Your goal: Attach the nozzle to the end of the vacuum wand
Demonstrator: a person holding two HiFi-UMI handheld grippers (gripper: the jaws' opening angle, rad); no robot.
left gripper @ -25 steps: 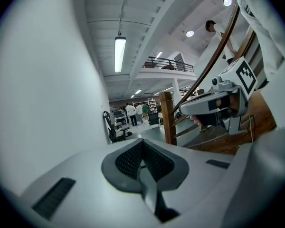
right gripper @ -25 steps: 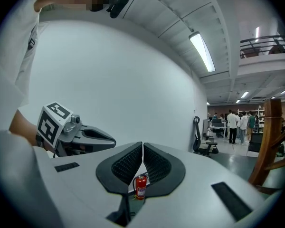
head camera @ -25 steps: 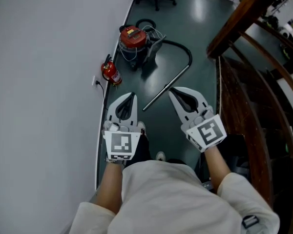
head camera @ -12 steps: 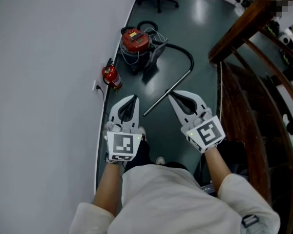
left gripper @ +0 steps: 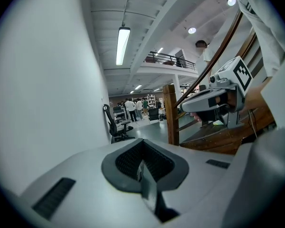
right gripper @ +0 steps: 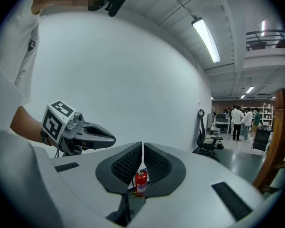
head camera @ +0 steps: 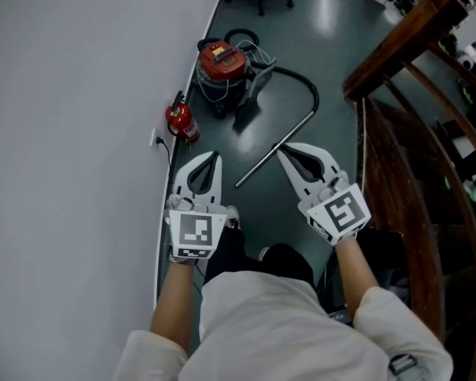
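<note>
The left gripper [head camera: 214, 159] and the right gripper [head camera: 283, 151] both have their fingers pressed together, with nothing in them. The vacuum wand [head camera: 276, 147] lies on the floor [head camera: 333, 46] between their tips, touching neither

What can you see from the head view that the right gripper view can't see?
Only the head view shows the red vacuum cleaner, its black hose and the metal wand lying on the dark floor. Only the right gripper view shows the long ceiling light and the people standing far off. Both show the red fire extinguisher by the white wall, and the left gripper with its jaws together. Neither view shows a nozzle.
</note>
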